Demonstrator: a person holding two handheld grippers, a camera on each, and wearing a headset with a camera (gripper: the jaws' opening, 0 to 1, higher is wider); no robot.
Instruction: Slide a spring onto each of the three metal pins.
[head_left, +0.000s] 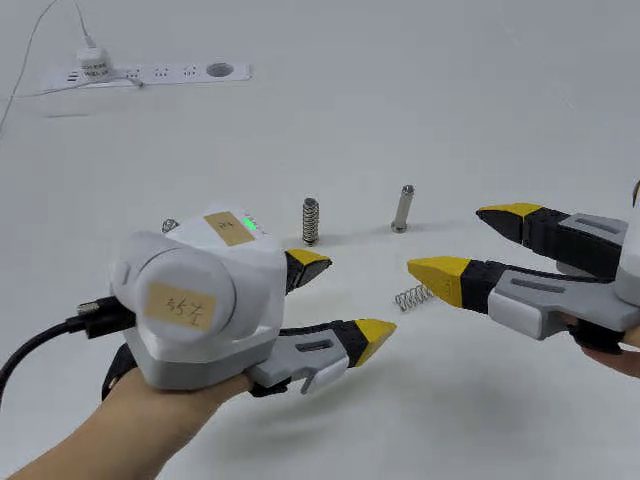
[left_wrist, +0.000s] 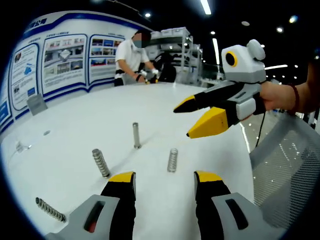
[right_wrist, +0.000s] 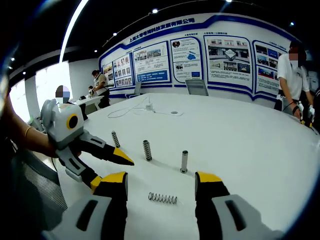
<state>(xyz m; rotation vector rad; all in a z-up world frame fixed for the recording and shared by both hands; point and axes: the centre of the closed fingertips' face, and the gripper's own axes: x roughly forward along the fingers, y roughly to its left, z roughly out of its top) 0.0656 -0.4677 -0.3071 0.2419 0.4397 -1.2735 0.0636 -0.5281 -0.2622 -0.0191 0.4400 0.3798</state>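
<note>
A bare metal pin (head_left: 403, 208) (left_wrist: 136, 135) (right_wrist: 184, 161) stands upright on the white table. To its left, a second pin carries a spring (head_left: 311, 220) (left_wrist: 100, 162) (right_wrist: 147, 150). A third sprung pin (right_wrist: 115, 139) (left_wrist: 50, 209) stands further left, mostly hidden behind my left gripper in the head view. A loose spring (head_left: 413, 296) (left_wrist: 172, 160) (right_wrist: 162, 198) lies flat on the table between the two grippers. My left gripper (head_left: 342, 295) (left_wrist: 165, 177) (right_wrist: 111, 172) is open and empty, pointing right. My right gripper (head_left: 468, 240) (right_wrist: 161, 177) (left_wrist: 200, 115) is open and empty, hovering above the loose spring.
A white power strip (head_left: 150, 72) (right_wrist: 150, 107) with a plugged-in adapter (head_left: 92, 62) lies at the table's far left. A mesh chair (left_wrist: 285, 165) stands beside the table. People stand in the background by the wall posters.
</note>
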